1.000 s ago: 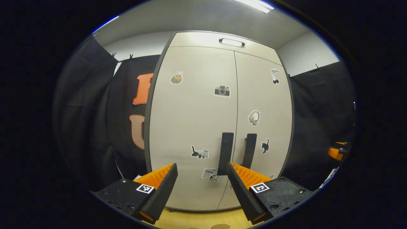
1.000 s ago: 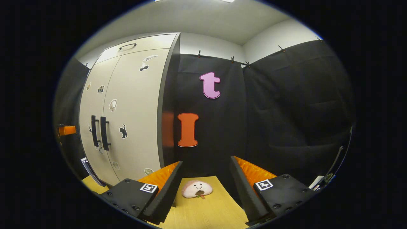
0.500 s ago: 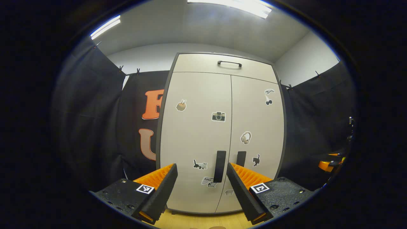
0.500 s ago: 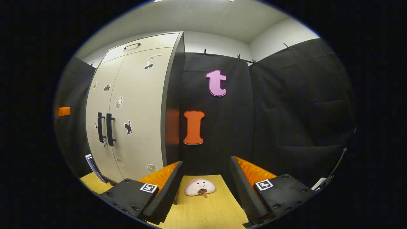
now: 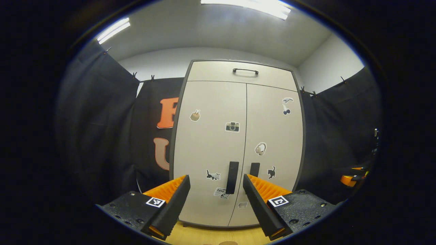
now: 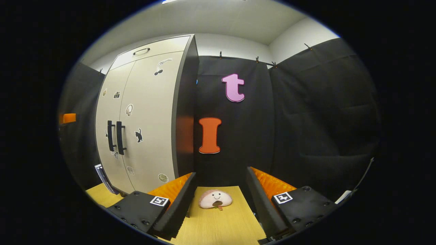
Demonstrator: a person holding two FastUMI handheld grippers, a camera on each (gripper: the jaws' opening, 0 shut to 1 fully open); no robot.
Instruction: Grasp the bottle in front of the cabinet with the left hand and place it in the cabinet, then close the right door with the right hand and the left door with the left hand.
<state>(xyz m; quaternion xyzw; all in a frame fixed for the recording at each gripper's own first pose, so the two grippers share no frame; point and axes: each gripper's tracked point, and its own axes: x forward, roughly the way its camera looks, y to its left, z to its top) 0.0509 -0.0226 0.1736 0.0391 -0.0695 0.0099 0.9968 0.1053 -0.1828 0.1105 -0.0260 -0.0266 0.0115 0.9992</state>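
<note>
The beige cabinet (image 5: 211, 146) faces me in the left gripper view with both doors shut flat, its two dark handles (image 5: 233, 177) side by side at the middle seam. My left gripper (image 5: 216, 204) is open, empty, and stands back from the doors. In the right gripper view the cabinet (image 6: 150, 112) stands at the left, doors shut, handles (image 6: 115, 136) together. My right gripper (image 6: 221, 200) is open and empty over the wooden table (image 6: 221, 228). Part of the right gripper shows at the far right of the left gripper view.
A small pink plush toy with a smiling face (image 6: 215, 199) lies on the table between my right gripper's fingers, farther off. Black cloth walls surround the cabinet. A drawer with a handle (image 5: 245, 71) tops the cabinet. A flat booklet (image 6: 102, 173) leans by the cabinet's foot.
My left gripper has drawn back from the cabinet doors, so the cabinet looks smaller and farther. The right gripper has shifted slightly; the doors stay shut.
</note>
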